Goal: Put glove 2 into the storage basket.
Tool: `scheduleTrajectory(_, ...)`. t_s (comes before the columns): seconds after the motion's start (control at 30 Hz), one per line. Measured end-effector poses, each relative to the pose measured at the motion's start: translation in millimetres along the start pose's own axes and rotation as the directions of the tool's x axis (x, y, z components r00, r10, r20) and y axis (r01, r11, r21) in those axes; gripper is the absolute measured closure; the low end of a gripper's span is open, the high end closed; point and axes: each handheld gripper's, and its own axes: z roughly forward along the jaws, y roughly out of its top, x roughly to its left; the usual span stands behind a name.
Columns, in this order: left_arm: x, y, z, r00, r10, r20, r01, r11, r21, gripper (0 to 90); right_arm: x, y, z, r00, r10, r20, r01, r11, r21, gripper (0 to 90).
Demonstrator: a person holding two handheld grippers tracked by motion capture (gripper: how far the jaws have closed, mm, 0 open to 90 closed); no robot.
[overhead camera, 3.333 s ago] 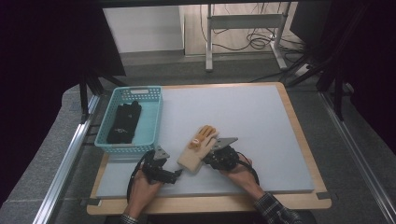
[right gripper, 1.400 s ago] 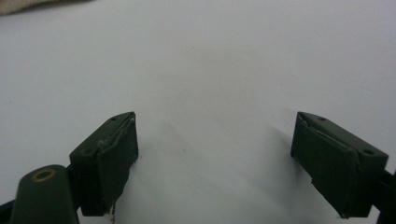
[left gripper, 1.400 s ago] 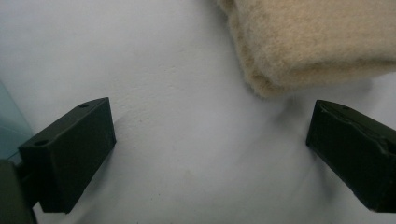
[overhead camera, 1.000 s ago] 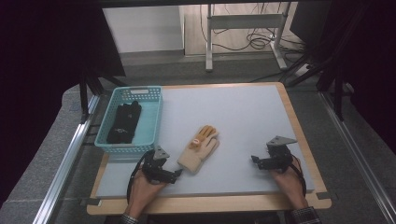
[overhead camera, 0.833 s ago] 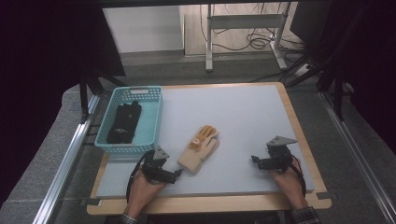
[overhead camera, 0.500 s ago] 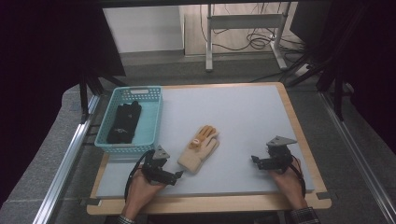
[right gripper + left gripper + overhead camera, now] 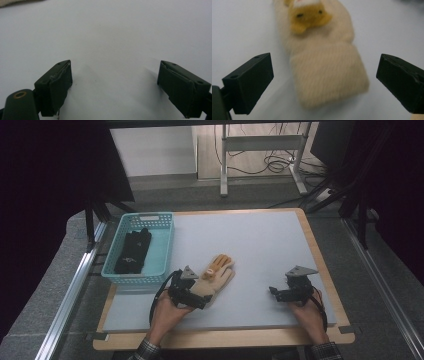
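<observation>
A cream knitted glove (image 7: 214,279) with orange fingers and a small animal face lies flat on the white table (image 7: 250,245), its cuff toward the person. My left gripper (image 7: 196,296) sits at that cuff. In the left gripper view the glove (image 7: 324,65) lies between the two wide-apart jaws, and the gripper (image 7: 325,82) is open. My right gripper (image 7: 274,292) rests on the table near the front right, well apart from the glove. In the right gripper view it (image 7: 113,87) is open over bare table surface.
A turquoise basket (image 7: 165,245) stands at the table's left edge with a black glove (image 7: 132,251) inside. The table has a wooden rim (image 7: 320,265). Beyond the far edge stand a metal frame's legs (image 7: 260,155) and floor cables.
About three seconds ago my right gripper was at the glove's cuff beside the left one; it has since moved to the front right. Over the last second nothing has visibly moved.
</observation>
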Motion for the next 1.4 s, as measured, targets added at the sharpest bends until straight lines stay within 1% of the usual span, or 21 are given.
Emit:
scheduleTrajectory(0.07, 0.2, 3.5, 3.8, 1.0000, -0.001, -0.004, 0.001, 1.0000, 0.007, 1.5, 0.0, 0.0, 0.0, 1.0000, 0.000, 0.000, 0.000, 1.000, 0.000, 12.5)
scheduleTrajectory(0.13, 3.7, 13.2, 15.2, 0.9998, -0.012, -0.017, 0.012, 0.9996, 0.025, 1.4, -0.1, 0.0, 0.0, 1.0000, 0.001, -0.002, -0.001, 1.000, 0.000, 12.5)
scheduleTrajectory(0.2, 7.2, 18.9, 22.8, 0.9995, -0.029, -0.015, 0.029, 0.9989, 0.036, 1.4, -0.2, 0.0, 0.0, 1.0000, 0.002, -0.002, -0.002, 1.000, 0.001, 12.5)
scheduleTrajectory(0.27, 8.2, 20.6, 25.5, 0.9993, -0.034, -0.013, 0.035, 0.9985, 0.041, 1.4, -0.2, 0.0, 0.0, 1.0000, 0.002, -0.002, -0.002, 1.000, 0.001, 12.5)
scheduleTrajectory(0.3, 10.1, 24.2, 32.0, 0.9990, -0.043, -0.014, 0.044, 0.9975, 0.055, 1.3, -0.2, 0.0, 0.0, 1.0000, 0.003, -0.003, -0.003, 1.000, 0.001, 12.5)
scheduleTrajectory(0.33, 10.1, 24.2, 32.0, 0.9990, -0.043, -0.014, 0.044, 0.9975, 0.055, 1.3, -0.2, 0.0, 0.0, 1.0000, 0.003, -0.003, -0.003, 1.000, 0.001, 12.5)
scheduleTrajectory(0.4, 11.4, 27.9, 39.4, 0.9987, -0.049, -0.009, 0.050, 0.9959, 0.076, 1.1, -0.3, 0.0, 0.0, 1.0000, 0.003, -0.003, -0.003, 1.000, 0.001, 12.5)
scheduleTrajectory(0.43, 11.8, 31.2, 46.9, 0.9987, -0.051, -0.006, 0.052, 0.9946, 0.090, 1.1, -0.3, 0.0, 0.0, 1.0000, 0.003, -0.003, -0.003, 1.000, 0.001, 12.5)
scheduleTrajectory(0.53, 9.0, 34.4, 54.9, 0.9992, -0.038, -0.012, 0.039, 0.9924, 0.117, 1.2, -0.3, 0.0, 0.0, 1.0000, 0.003, -0.004, -0.003, 1.000, 0.001, 12.5)
scheduleTrajectory(0.57, 7.5, 35.4, 58.1, 0.9994, -0.027, -0.020, 0.030, 0.9909, 0.131, 1.3, -0.3, 0.0, 0.0, 1.0000, 0.003, -0.004, -0.003, 1.000, 0.001, 12.5)
scheduleTrajectory(0.63, 6.5, 35.7, 59.8, 0.9994, -0.024, -0.026, 0.027, 0.9904, 0.135, 1.7, -0.3, 0.0, 0.1, 1.0000, 0.003, -0.004, -0.003, 1.000, 0.000, 12.5)
scheduleTrajectory(0.67, 5.7, 35.9, 61.5, 0.9994, -0.014, -0.031, 0.019, 0.9889, 0.147, 2.9, -0.3, 0.0, 0.0, 1.0000, 0.003, -0.004, -0.003, 1.000, 0.001, 12.5)
scheduleTrajectory(0.7, 2.4, 36.2, 62.5, 0.9982, 0.011, -0.059, -0.002, 0.9876, 0.157, 4.3, -0.3, 0.0, 0.0, 1.0000, 0.003, -0.004, -0.003, 1.000, 0.001, 12.5)
scheduleTrajectory(0.73, 1.7, 36.4, 61.9, 0.9970, 0.032, -0.070, -0.020, 0.9858, 0.167, 6.3, -0.3, 0.0, 0.0, 1.0000, 0.003, -0.004, -0.003, 1.000, 0.001, 12.5)
scheduleTrajectory(0.77, 0.8, 36.6, 61.3, 0.9974, 0.029, -0.067, -0.018, 0.9864, 0.163, 8.3, -0.3, 0.0, 0.0, 1.0000, 0.003, -0.004, -0.003, 1.000, 0.001, 12.5)
scheduleTrajectory(0.97, -2.7, 37.9, 57.1, 0.9972, 0.041, -0.062, -0.031, 0.9868, 0.159, 28.2, -0.4, 0.0, 0.1, 1.0000, 0.003, -0.004, -0.003, 1.000, 0.002, 12.5)
scheduleTrajectory(1.07, -4.2, 38.4, 55.6, 0.9973, 0.048, -0.055, -0.039, 0.9863, 0.160, 41.2, -0.4, 0.0, 0.1, 1.0000, 0.003, -0.004, -0.003, 1.000, 0.002, 12.5)
scheduleTrajectory(1.13, -6.7, 40.0, 54.9, 0.9972, 0.054, -0.051, -0.045, 0.9844, 0.170, 45.7, -0.4, 0.0, 0.1, 1.0000, 0.002, -0.004, -0.002, 1.000, 0.001, 12.5)
scheduleTrajectory(1.23, -8.0, 40.5, 54.7, 0.9973, 0.055, -0.050, -0.045, 0.9842, 0.171, 50.8, -0.4, 0.0, 0.1, 1.0000, 0.003, -0.004, -0.003, 1.000, 0.001, 12.5)
scheduleTrajectory(1.33, -6.2, 40.8, 53.8, 0.9979, 0.053, -0.037, -0.046, 0.9844, 0.170, 52.5, -0.4, 0.0, 0.1, 1.0000, 0.002, -0.004, -0.002, 1.000, 0.002, 12.5)
scheduleTrajectory(1.4, -3.7, 41.4, 52.9, 0.9990, 0.040, -0.021, -0.036, 0.9850, 0.169, 53.5, -0.4, 0.0, 0.1, 1.0000, 0.003, -0.005, -0.003, 1.000, 0.002, 12.5)
